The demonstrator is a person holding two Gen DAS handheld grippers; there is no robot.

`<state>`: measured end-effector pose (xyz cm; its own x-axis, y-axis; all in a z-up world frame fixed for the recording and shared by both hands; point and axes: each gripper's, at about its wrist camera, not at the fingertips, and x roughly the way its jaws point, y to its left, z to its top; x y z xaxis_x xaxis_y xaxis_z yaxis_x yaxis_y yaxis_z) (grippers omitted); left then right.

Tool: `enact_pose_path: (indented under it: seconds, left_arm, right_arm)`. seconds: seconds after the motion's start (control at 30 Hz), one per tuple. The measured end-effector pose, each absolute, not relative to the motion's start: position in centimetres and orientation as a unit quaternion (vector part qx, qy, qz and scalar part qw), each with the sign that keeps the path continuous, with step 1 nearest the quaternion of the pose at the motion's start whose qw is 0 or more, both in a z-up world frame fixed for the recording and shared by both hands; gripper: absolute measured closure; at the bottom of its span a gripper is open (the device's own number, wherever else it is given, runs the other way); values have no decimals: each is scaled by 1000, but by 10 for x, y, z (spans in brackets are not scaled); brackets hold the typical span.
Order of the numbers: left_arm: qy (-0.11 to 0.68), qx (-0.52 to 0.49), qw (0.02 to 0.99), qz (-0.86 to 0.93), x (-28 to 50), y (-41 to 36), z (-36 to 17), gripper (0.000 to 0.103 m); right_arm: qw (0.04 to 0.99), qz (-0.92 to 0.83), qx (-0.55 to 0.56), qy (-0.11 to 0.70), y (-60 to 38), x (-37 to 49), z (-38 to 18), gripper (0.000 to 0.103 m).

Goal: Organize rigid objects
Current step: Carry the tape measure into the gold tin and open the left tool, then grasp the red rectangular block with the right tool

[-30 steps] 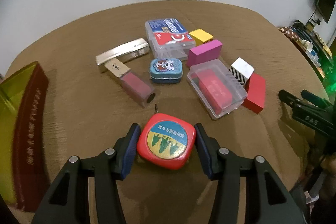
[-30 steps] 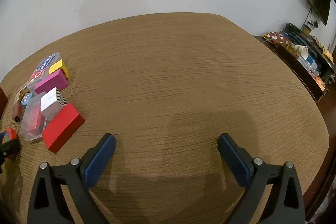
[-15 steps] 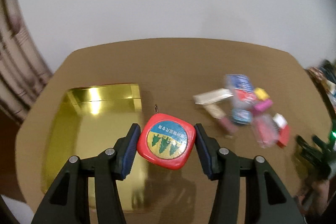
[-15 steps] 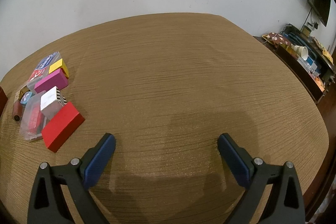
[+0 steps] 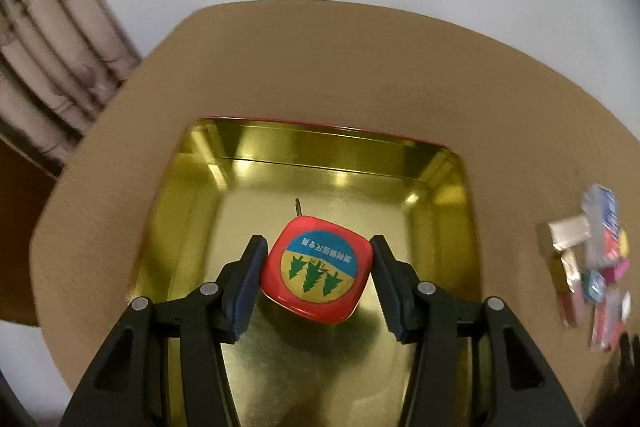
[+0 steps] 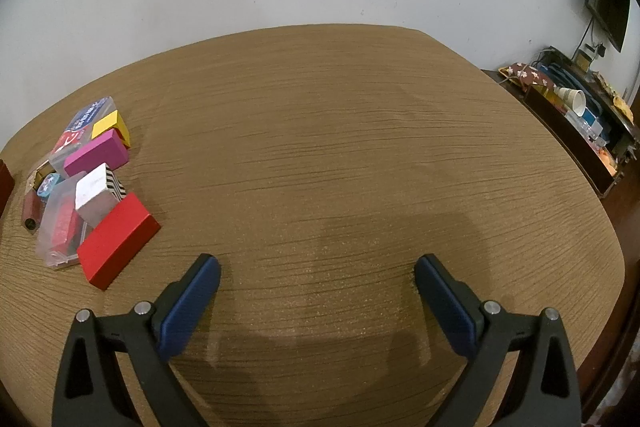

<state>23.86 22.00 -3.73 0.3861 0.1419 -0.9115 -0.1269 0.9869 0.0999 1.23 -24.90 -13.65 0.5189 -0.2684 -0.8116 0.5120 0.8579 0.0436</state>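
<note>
Left wrist: left gripper [image 5: 316,263] clamps one tape measure [image 5: 316,269] over one gold tin [image 5: 436,167], right gripper [image 6: 318,281] spread wide.

pile of small boxes [image 5: 600,267] at table's right edge: motion-blurred, items not separable | gold tin [image 5: 440,179] near wall: cut by frame bottom | red tape measure [image 5: 316,273] underside: hidden, contact with tin undeterminable | lipstick tube [image 6: 31,211]: half behind clear case [image 6: 60,223]

Glossy gold metal tin [image 5: 256,163], mirror-bright inside. Shiny red plastic tape measure [image 5: 316,273]. Tabletop [image 6: 360,147] covered in matt, ribbed brown cloth. Clear plastic case [image 6: 60,227]; smooth matt red block [image 6: 118,241]. Tongs' pads [image 6: 188,311] matt blue.
</note>
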Motion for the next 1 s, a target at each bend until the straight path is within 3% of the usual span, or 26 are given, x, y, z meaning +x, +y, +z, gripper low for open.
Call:
enact_pose_path:
  seconds: [0.27,0.57,0.7,0.87,1.0]
  left_arm:
    - [584,-22,801,132,255,253,-54,55]
    - [565,-3,813,140,261,262,-44,52]
    - [521,1,842,137,242,249,-18,52]
    - [486,6,868,101,200,216,14,42]
    - [464,9,884,51,155,184,29,37]
  right_arm:
    - [860,-227,140,435,-248,12,-136,1]
    - [873,-187,148,425,-249,7,-128,1]
    - [890,-132,166,404,-243,2,-102,1]
    - [899,-56,141,412,-214,10,-86,1]
    - [915,31,41,401,-189,17,-87,2]
